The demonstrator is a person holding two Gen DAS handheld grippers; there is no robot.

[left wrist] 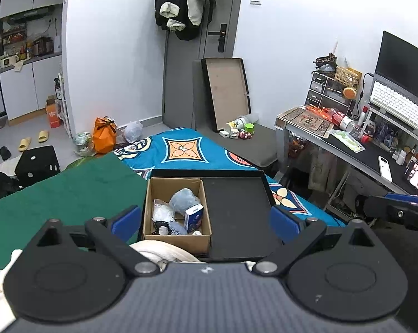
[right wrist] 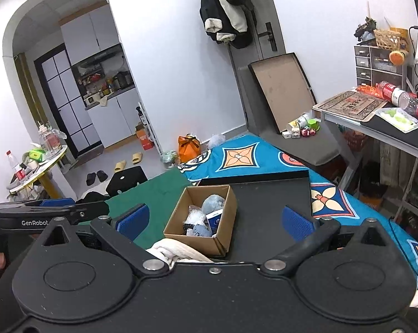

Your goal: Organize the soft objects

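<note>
A brown cardboard box (left wrist: 150,208) (right wrist: 225,211) sits in the left part of a black tray (left wrist: 236,208) (right wrist: 272,202) on the bed. Inside lie a pale blue plush (left wrist: 184,198) (right wrist: 213,204), a blue tissue pack (left wrist: 193,216) (right wrist: 216,219), a clear wrapped item (left wrist: 161,212) and other small soft things. A cream cloth (left wrist: 164,251) (right wrist: 178,249) lies just in front of the box. My left gripper (left wrist: 204,220) hangs open above the box and tray. My right gripper (right wrist: 214,220) is open too, over the same spot. Neither holds anything.
A green cloth (left wrist: 70,186) (right wrist: 153,191) covers the bed left of the tray, over a blue patterned sheet (left wrist: 181,147) (right wrist: 242,155). To the right stands a crowded desk (left wrist: 347,144) (right wrist: 375,122). A box lid (left wrist: 225,91) leans by the door. Bags and slippers lie on the floor.
</note>
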